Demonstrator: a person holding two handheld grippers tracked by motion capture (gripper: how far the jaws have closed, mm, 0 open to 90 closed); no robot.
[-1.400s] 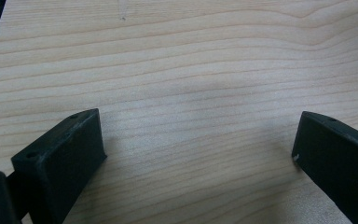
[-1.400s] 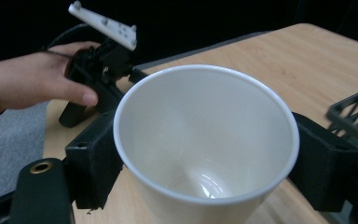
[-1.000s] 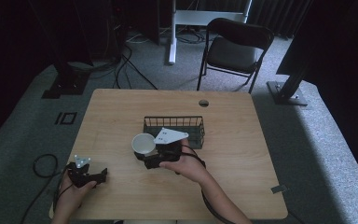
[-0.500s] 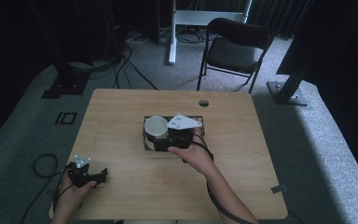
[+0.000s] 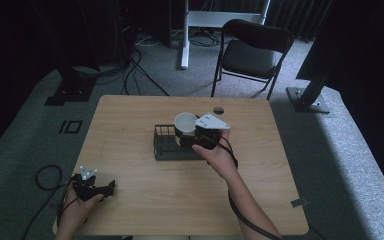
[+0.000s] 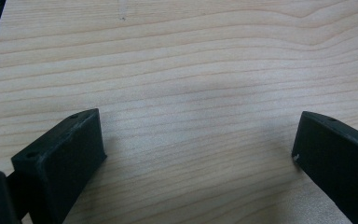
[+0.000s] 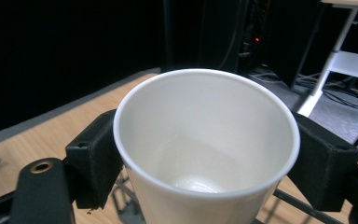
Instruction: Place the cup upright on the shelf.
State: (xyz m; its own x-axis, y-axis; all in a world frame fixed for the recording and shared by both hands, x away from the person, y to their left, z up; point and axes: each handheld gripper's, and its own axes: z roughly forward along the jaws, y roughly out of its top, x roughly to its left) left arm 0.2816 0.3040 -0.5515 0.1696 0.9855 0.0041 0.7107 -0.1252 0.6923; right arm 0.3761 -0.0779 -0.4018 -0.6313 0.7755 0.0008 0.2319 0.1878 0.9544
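Above the wire basket at mid-worktop, the right tool pinches a white paper cup by its sides, mouth up and empty. Placing appears to be the step in hand; next, lower it inside the basket walls and release. The left tool rests spread near the worktop's front-left corner.

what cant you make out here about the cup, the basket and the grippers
- High view: the wire basket floor, right part hidden by the right gripper and white paper cup.
- Right gripper view: the cup outer wall and base, cut off by the bottom edge.
- Left gripper view: the left gripper jaw bases, cut off.
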